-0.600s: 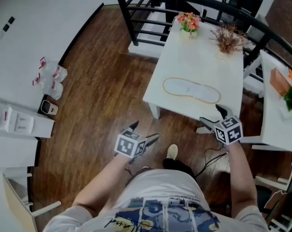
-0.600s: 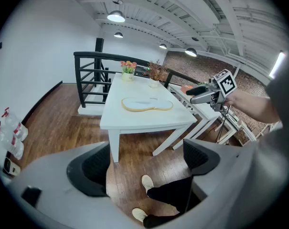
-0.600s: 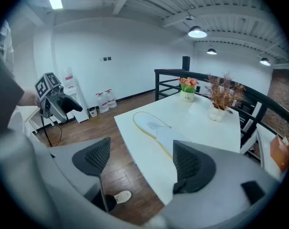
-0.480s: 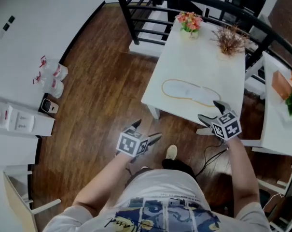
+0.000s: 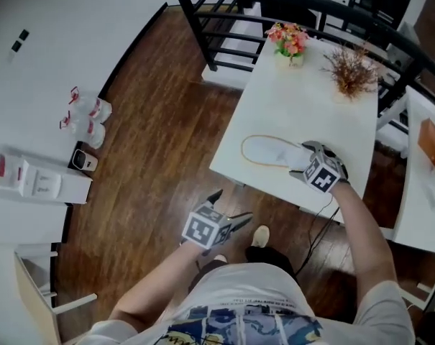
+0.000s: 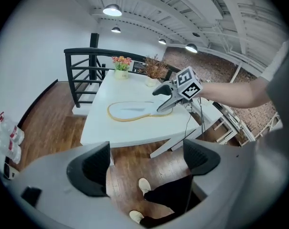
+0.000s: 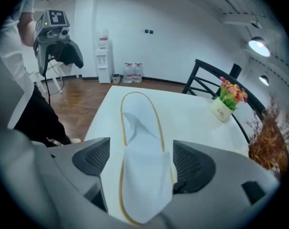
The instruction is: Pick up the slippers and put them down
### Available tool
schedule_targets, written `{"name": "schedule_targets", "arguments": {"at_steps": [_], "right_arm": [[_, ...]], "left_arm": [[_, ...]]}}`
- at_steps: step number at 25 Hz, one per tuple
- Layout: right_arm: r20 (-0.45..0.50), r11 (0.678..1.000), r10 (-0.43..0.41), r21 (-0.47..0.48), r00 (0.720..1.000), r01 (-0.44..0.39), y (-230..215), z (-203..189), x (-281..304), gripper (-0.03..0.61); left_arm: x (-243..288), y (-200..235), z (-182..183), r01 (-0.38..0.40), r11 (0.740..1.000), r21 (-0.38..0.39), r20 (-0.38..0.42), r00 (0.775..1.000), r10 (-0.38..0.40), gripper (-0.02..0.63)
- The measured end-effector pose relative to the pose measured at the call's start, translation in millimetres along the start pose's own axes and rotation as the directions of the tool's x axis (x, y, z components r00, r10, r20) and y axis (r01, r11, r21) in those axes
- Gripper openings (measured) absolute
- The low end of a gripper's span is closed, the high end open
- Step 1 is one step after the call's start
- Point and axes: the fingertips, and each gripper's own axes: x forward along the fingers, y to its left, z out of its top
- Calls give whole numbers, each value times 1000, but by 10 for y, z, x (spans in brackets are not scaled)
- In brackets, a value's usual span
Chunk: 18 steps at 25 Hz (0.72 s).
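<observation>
Slipper (image 7: 139, 142): white with tan trim, flat on the white table (image 5: 303, 99), its toe cover between the right gripper (image 7: 142, 162) jaws. Those jaws are apart, one pad on each side of the toe. The right-hand pad sits at or just beside the trim and the left-hand pad shows a gap, so it isn't clamped. The heel end points away from the gripper, along the tabletop. In the head view the right gripper (image 5: 307, 157) is at the slipper's (image 5: 267, 151) right end, near the table edge closest to the person. Left gripper (image 6: 144, 163): jaws wide apart with nothing between them, only wood floor (image 5: 159, 149) and the person's shoe (image 6: 144, 186) below. The head view puts it (image 5: 231, 208) low in front of the person's body, over the floor and well apart from the table. Only one slipper is in view. At the far end of the table stand a flower pot (image 5: 289, 42) and, near it, a dried plant (image 5: 354, 70). Black railing (image 5: 224, 6) runs behind the table. Water bottles (image 5: 88, 117) sit on the floor by the wall.
</observation>
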Motion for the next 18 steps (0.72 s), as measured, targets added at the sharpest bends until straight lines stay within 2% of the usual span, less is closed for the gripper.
{"name": "schedule_targets", "arguments": {"at_steps": [4, 10, 18], "right_arm": [[-83, 991, 88, -89, 993, -95, -70, -132, 377, 433], [-155, 973, 193, -98, 969, -210, -58, -229, 698, 453], [-140, 974, 214, -40, 967, -222, -80, -257, 709, 454]], "left_arm": [[100, -28, -66, 7, 1000, -6, -43, 999, -8, 479], [229, -93, -11, 28, 1000, -12, -41, 999, -28, 479], [342, -175, 55, 46, 998, 31, -51, 998, -44, 479]]}}
